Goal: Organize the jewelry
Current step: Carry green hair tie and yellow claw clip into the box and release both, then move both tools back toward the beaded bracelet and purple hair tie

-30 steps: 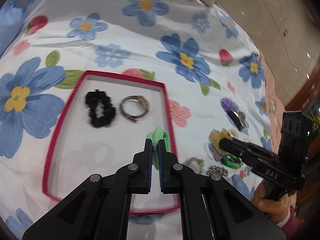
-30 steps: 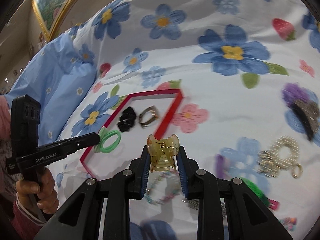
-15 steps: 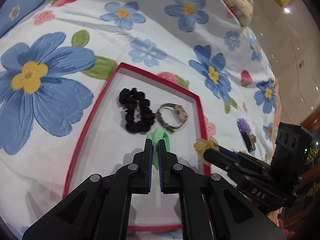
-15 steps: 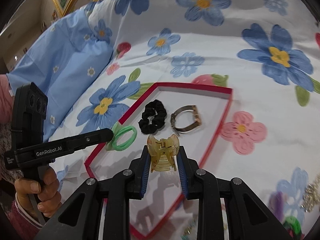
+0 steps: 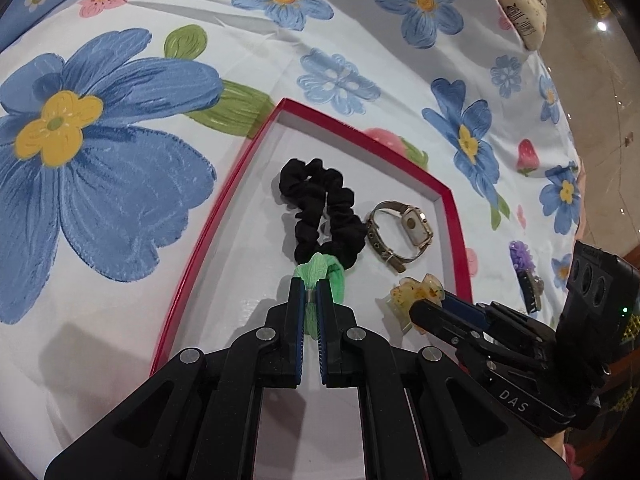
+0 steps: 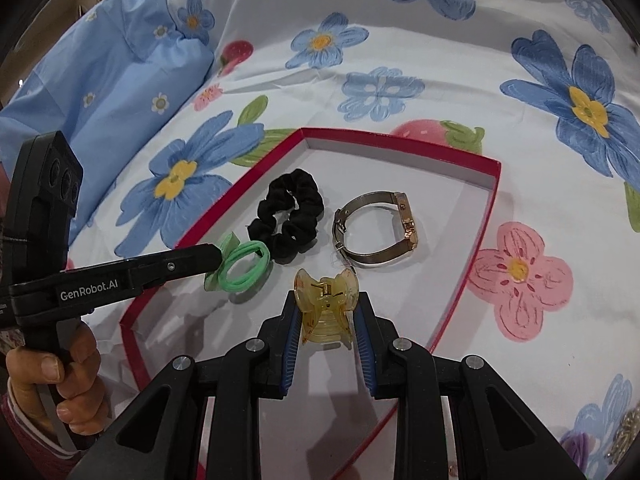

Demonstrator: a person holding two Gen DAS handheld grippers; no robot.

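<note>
A: Left gripper [image 5: 309,298]?
B: Clenched on the green hair tie [image 5: 320,276]. Pads nearly touching, band pinched between them. The right wrist view shows the tie [image 6: 240,266] hanging off the tip as a doubled loop, over the near-left part of the red-rimmed tray [image 5: 224,208].

A: Touching the tray floor?
B: Can't tell. It's just beside the black scrunchie [image 5: 320,212], overlapping its near edge in the left view.

A: Right gripper [image 6: 326,312]?
B: Grasping the amber claw clip [image 6: 325,306], one pad on each side of the clip, spring end facing away from the camera. Clip is over the white tray floor [image 6: 448,240], near the watch [image 6: 376,228]. From the left camera the clip [image 5: 416,294] sits at the tip of the right gripper [image 5: 424,308], just short of the tray's right rim.

A: What's already in the tray?
B: Scrunchie [image 6: 288,216] and watch, side by side in the far half, apart from each other. Watch [image 5: 400,236] lies on its side, strap closed in a loop.

A: Surface?
B: Bed with a floral sheet [image 6: 400,60], blue flowers and strawberries. Blue pillow [image 6: 104,80] at far left in the right view.

A: Hands?
B: Left hand [image 6: 60,384] visible wrapped around the gripper handle. A purple hair clip [image 5: 524,268] lies on the sheet beyond the tray's right side.
</note>
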